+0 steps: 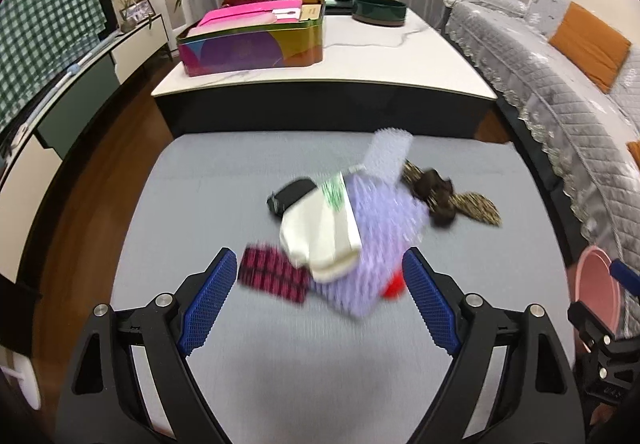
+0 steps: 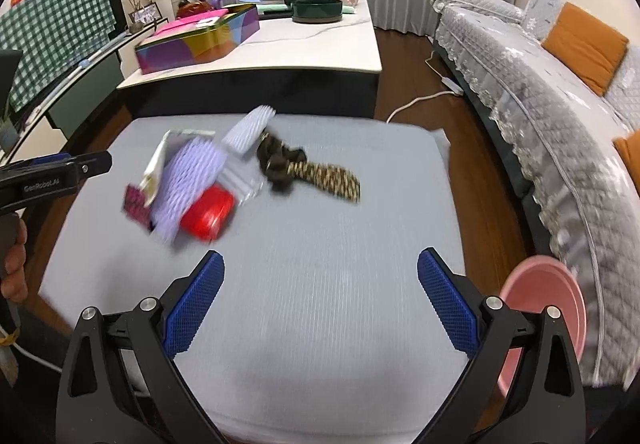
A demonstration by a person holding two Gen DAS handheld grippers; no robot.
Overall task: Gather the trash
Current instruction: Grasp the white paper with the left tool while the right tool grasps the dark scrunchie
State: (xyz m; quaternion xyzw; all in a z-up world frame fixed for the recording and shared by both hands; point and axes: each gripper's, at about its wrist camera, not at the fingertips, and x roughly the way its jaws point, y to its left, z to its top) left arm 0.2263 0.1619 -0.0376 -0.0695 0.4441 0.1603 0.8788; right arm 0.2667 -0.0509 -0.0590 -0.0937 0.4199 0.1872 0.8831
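wide-spread left tongs (image 1: 316, 280) and right tongs (image 2: 320, 280), blue knurled pads, above ribbed lilac foam netting (image 1: 380, 228) on grey ridged mat (image 1: 200, 183)

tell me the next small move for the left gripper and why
Probably ease the left gripper forward and down onto the lilac foam-net sleeve. Its jaws stand open and empty, the pile lies right between and ahead of its fingertips, and the foam is the largest, topmost piece. The pink round basin waits at the mat's right side.
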